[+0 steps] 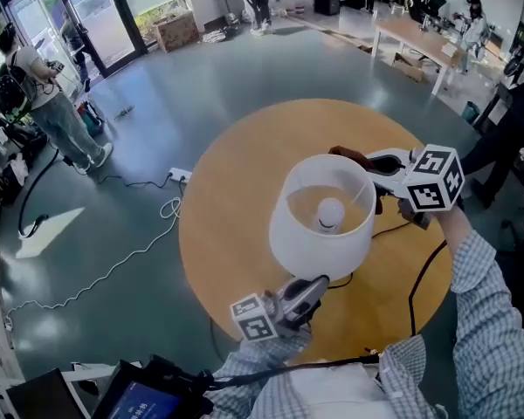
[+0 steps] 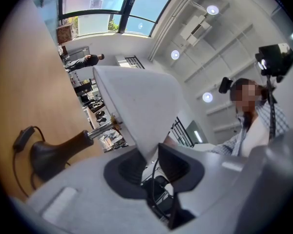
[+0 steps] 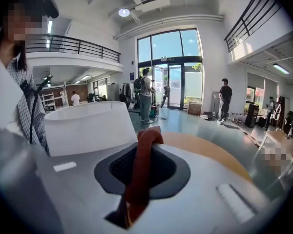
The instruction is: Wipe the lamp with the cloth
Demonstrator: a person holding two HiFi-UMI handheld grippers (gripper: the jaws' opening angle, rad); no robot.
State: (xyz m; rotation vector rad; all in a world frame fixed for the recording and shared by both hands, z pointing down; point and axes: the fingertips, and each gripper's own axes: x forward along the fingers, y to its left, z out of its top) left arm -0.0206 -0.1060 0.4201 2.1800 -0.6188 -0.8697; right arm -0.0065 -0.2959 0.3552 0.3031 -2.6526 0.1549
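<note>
My head camera looks steeply down at the bench [image 1: 231, 177]; left claw [image 1: 318, 285] and right claw [image 1: 372, 162] cameras closely face the shade [image 1: 314, 244].

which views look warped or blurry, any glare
Head view: sharp, edges mildly bowed, lampshade evenly lit. Left gripper view: strong fisheye, black corners, ceiling lights flare. Right gripper view: same fisheye, bright window behind, cloth between the jaws slightly soft.

Left tongs [image 2: 151, 154] pinching white lampshade [image 2: 136, 101] edge; brown lamp base [image 2: 53, 152] left, on wooden table [image 2: 24, 82].
</note>
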